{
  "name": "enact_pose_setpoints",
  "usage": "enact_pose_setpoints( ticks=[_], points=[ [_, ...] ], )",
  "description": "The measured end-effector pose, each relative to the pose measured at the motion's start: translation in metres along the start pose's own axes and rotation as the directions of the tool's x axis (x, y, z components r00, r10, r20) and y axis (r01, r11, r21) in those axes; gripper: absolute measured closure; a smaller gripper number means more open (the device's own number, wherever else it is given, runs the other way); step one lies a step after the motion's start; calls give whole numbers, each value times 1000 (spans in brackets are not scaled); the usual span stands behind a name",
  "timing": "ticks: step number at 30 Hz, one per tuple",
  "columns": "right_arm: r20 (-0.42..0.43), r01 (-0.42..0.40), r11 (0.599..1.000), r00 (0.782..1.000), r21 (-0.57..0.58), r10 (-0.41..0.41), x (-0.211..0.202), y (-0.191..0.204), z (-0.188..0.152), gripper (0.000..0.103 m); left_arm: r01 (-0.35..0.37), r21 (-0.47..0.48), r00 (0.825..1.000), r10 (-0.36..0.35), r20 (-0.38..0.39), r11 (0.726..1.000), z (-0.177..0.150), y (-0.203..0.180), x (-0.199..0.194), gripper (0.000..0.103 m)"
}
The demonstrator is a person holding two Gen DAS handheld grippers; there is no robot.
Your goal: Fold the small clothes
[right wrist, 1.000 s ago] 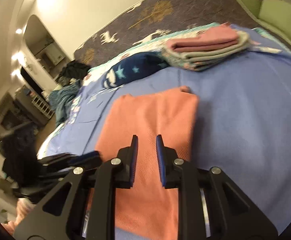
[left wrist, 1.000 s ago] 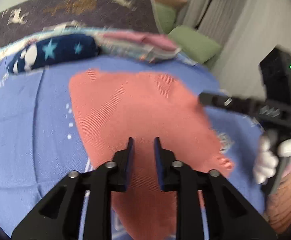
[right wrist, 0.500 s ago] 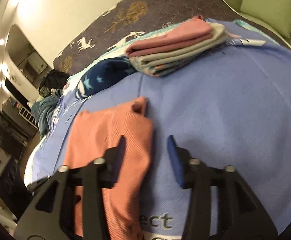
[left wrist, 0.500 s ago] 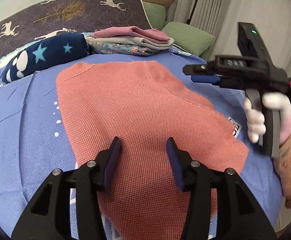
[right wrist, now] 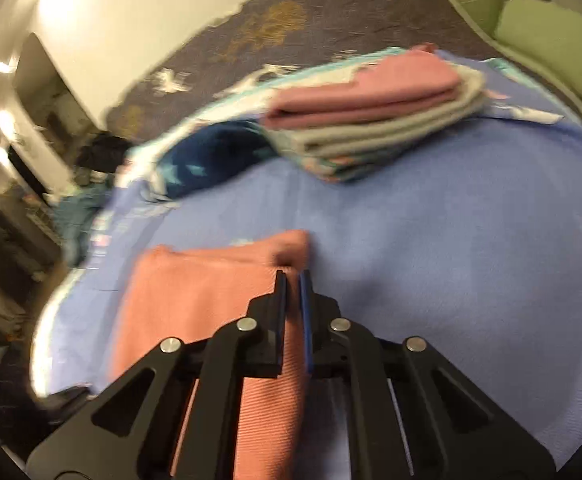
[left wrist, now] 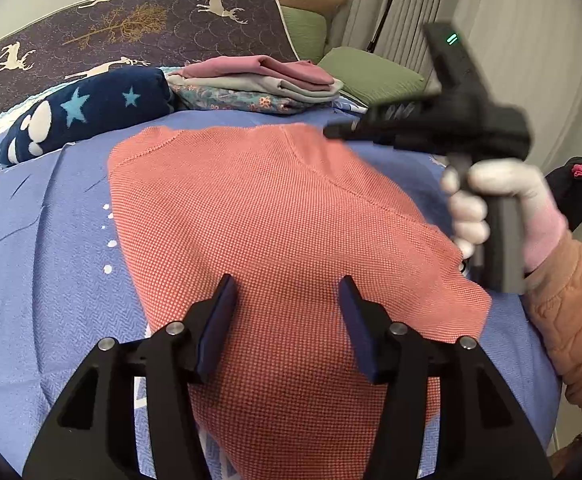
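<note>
A coral waffle-knit top [left wrist: 275, 216] lies spread flat across the middle of a bed covered by a blue woven bedspread [left wrist: 39, 264]. In the left wrist view the left tongs [left wrist: 287, 308] hover low over the near part of the top, jaws wide apart and holding nothing. At the right of that frame a white-gloved hand [left wrist: 491, 204] in a padded orange sleeve grips the right tongs' handle, held level over the top's far right edge. The blurred right wrist view shows the right tongs [right wrist: 293, 280] nearly together at the top's far corner; whether cloth is pinched, I cannot tell. A stack of folded clothes [right wrist: 375, 112] and a navy star-patterned fleece roll [left wrist: 87, 116] sit at the upper frame.
</note>
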State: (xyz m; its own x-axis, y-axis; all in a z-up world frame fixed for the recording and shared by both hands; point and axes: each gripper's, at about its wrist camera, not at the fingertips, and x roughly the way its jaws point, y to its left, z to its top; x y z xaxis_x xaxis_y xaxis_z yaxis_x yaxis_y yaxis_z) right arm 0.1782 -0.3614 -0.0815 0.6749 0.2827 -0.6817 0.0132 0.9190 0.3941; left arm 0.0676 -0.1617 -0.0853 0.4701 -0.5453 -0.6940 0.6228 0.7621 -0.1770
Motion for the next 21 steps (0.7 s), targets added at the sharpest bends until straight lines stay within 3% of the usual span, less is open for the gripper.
enact_pose_setpoints(
  ticks=[2, 6, 10, 14, 15, 17, 18, 20, 21],
  points=[
    [-38, 84, 996, 996, -23, -85, 16, -8, -7, 96, 4, -2, 1000, -4, 2, 1000, 0, 1, 0, 48],
    [7, -7, 998, 1000, 55, 6, -5, -19, -6, 95, 9, -6, 1000, -9, 6, 1000, -1, 1, 0, 47],
    [35, -68, 996, 997, -50, 70, -39, 8, -11, 88, 1, 0, 1000, -1, 8, 1000, -1, 0, -1, 47],
    [-29, -168, 974, 986, -153, 166, -49, 44, -35, 76, -26, -8, 998, 27, 56, 1000, -1, -1, -12, 47],
    [-55, -168, 971, 985, -168, 161, -44, 51, -42, 75, -29, -26, 996, 32, 87, 999, -2, 1, -19, 48],
    [-107, -74, 976, 993, -207, 53, -26, 59, -57, 75, -21, -71, 988, 32, 153, 997, 0, 8, -38, 48],
    [-76, -38, 969, 997, -243, 20, -20, 60, -65, 75, -49, -72, 986, 60, 156, 996, 2, 12, -41, 48],
    [-43, -21, 962, 999, -272, 9, -24, 62, -68, 75, -98, -59, 988, 104, 113, 993, 0, 17, -34, 48],
    [-37, -4, 963, 999, -270, -7, -29, 66, -66, 75, -90, -77, 995, 93, 34, 993, -4, 25, -18, 48]
  ],
)
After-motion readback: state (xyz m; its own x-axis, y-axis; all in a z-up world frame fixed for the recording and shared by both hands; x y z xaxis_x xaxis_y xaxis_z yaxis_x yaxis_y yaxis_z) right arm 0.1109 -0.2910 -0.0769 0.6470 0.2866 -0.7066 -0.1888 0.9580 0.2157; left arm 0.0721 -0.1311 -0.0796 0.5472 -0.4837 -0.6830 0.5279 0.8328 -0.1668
